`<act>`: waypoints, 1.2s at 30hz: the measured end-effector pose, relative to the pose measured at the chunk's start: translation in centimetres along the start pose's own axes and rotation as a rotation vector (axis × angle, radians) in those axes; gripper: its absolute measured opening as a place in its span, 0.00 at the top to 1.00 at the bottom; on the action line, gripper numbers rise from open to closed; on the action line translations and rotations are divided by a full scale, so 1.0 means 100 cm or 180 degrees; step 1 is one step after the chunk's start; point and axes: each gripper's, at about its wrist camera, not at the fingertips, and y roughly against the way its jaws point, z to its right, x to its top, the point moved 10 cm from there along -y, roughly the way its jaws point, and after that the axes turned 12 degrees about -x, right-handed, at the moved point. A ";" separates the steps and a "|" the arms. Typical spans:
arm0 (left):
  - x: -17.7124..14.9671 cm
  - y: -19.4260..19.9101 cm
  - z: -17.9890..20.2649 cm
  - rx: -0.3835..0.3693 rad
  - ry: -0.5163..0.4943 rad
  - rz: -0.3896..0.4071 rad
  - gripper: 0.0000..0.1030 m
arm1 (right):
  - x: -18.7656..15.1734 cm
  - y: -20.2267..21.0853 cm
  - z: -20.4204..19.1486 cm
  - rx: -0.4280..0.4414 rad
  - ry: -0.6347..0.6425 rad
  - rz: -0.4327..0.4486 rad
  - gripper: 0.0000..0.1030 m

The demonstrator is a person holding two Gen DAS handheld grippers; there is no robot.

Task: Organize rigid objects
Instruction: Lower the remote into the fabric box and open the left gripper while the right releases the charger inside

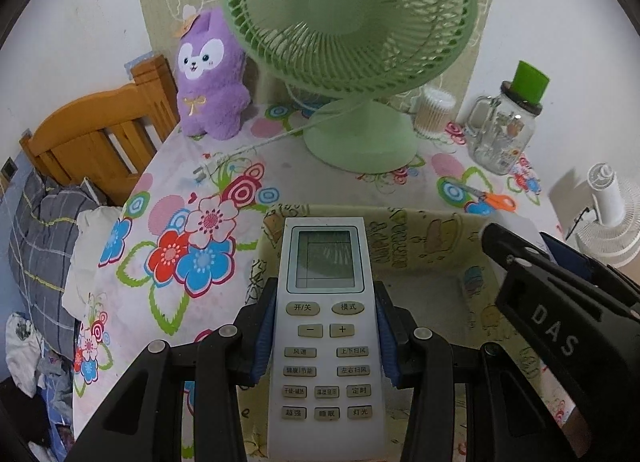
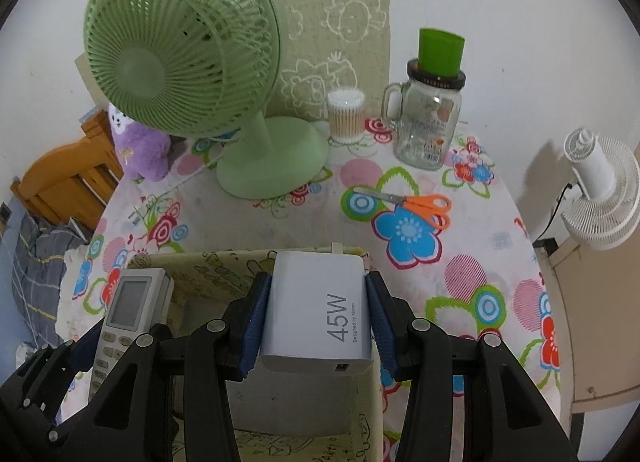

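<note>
Left wrist: white remote (image 1: 326,336), grey screen, beige buttons, clamped in claw.

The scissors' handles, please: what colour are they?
Orange scissors; clearest in the right wrist view.

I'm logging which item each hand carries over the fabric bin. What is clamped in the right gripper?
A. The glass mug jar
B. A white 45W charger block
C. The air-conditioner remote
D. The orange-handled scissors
B: the right gripper has its blue pads pressed on both sides of the white charger marked 45W, while the remote sits in the left gripper and the scissors lie on the tablecloth.
</note>
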 end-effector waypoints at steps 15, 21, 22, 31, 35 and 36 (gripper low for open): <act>-0.003 -0.017 -0.004 0.0087 -0.0019 -0.0069 0.56 | -0.007 -0.022 -0.011 0.0005 0.0005 -0.0111 0.50; 0.002 -0.014 -0.005 0.0160 -0.0088 0.0002 0.51 | -0.011 -0.023 -0.013 -0.0034 -0.0016 -0.0113 0.50; 0.002 -0.014 -0.005 0.0146 -0.0094 -0.0007 0.50 | -0.009 -0.020 -0.013 -0.0019 -0.0031 -0.0078 0.49; 0.000 -0.007 0.004 0.0121 -0.0159 0.0011 0.34 | -0.001 -0.001 -0.010 -0.0051 0.0002 0.0155 0.33; -0.001 0.001 0.004 0.0122 -0.0151 0.0039 0.29 | -0.005 0.005 -0.007 -0.0049 -0.0038 0.0130 0.30; -0.001 0.003 0.004 0.0126 -0.0152 0.0045 0.28 | -0.006 0.007 -0.006 -0.0049 -0.0046 0.0131 0.28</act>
